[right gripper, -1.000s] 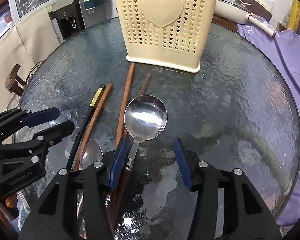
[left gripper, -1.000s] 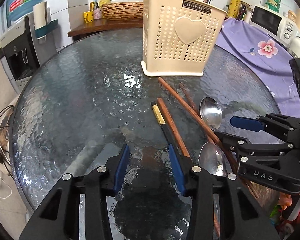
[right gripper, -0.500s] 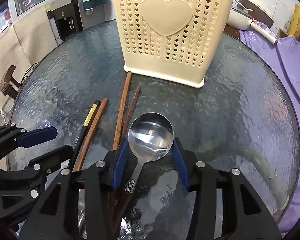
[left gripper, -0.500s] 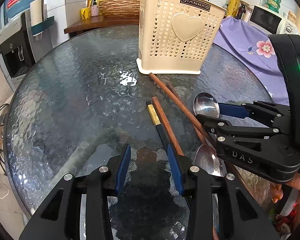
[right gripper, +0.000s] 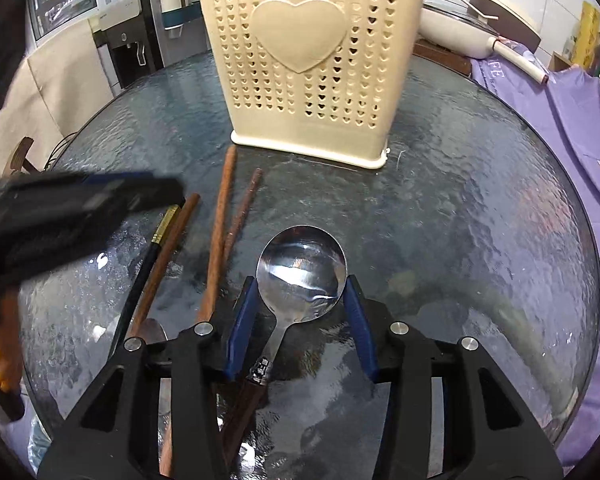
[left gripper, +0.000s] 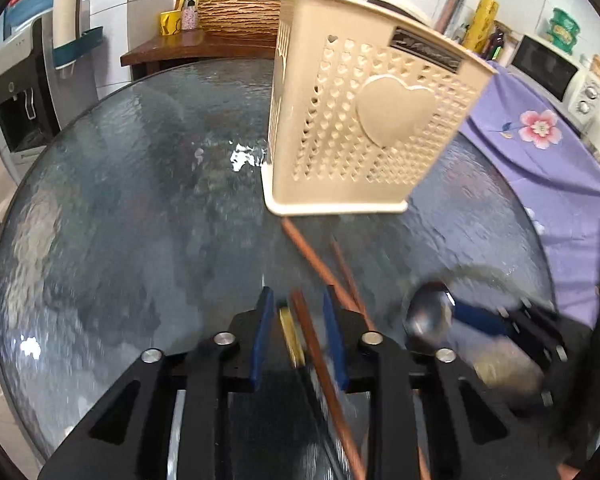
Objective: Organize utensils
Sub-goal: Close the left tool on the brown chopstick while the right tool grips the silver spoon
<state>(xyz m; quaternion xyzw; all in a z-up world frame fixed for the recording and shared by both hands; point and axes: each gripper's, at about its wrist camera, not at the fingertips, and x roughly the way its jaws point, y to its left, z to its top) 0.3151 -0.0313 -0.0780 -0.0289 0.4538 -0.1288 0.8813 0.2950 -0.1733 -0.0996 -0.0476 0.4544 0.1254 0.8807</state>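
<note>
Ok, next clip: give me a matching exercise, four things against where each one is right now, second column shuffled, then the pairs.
Things:
1. metal spoon
2. gold-banded black chopstick
3. cream utensil holder
4. purple floral cloth

Places:
A. draped over furniture beside the table
B. between the fingers of the open right gripper
C. standing upright on the glass table
D. between the fingers of the open left gripper, next to a brown chopstick

Pairs: 1-B, 2-D, 3-C, 4-A
</note>
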